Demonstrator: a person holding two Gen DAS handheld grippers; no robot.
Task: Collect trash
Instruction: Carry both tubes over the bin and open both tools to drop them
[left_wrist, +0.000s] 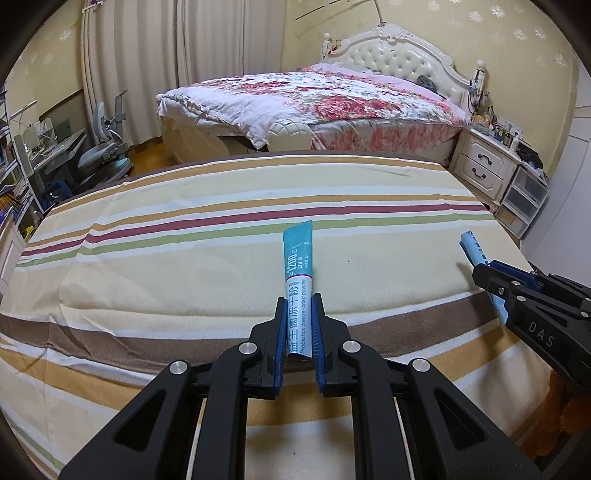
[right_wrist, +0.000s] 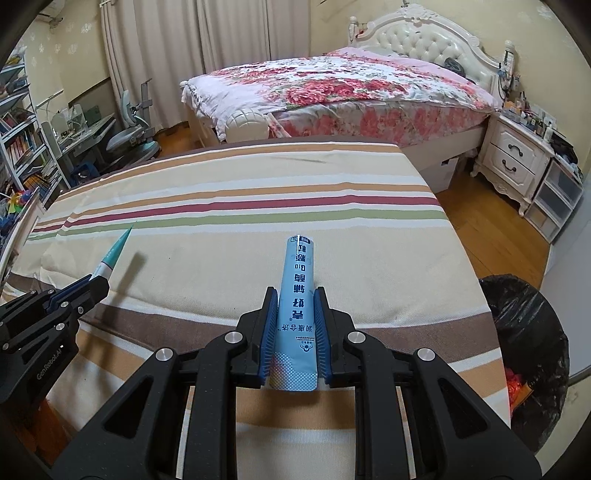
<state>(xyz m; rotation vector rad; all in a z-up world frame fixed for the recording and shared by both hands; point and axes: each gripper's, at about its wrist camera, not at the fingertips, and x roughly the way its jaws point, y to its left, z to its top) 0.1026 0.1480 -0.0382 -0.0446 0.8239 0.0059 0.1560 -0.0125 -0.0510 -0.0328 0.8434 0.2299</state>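
Note:
My left gripper (left_wrist: 298, 300) is shut on a teal and white probiotics sachet (left_wrist: 298, 258) and holds it above the striped tablecloth (left_wrist: 184, 266). My right gripper (right_wrist: 295, 291) is shut on a light blue sachet (right_wrist: 297, 280) above the same cloth (right_wrist: 221, 240). In the left wrist view the right gripper (left_wrist: 480, 271) shows at the right with the blue sachet (left_wrist: 474, 249) sticking out. In the right wrist view the left gripper (right_wrist: 96, 281) shows at the left with the teal sachet (right_wrist: 114, 253).
A bin lined with a black bag (right_wrist: 524, 332) stands on the floor right of the table. Beyond the table are a bed with a floral quilt (right_wrist: 332, 88), a white nightstand (right_wrist: 513, 155) and a cluttered desk with a chair (right_wrist: 129, 133).

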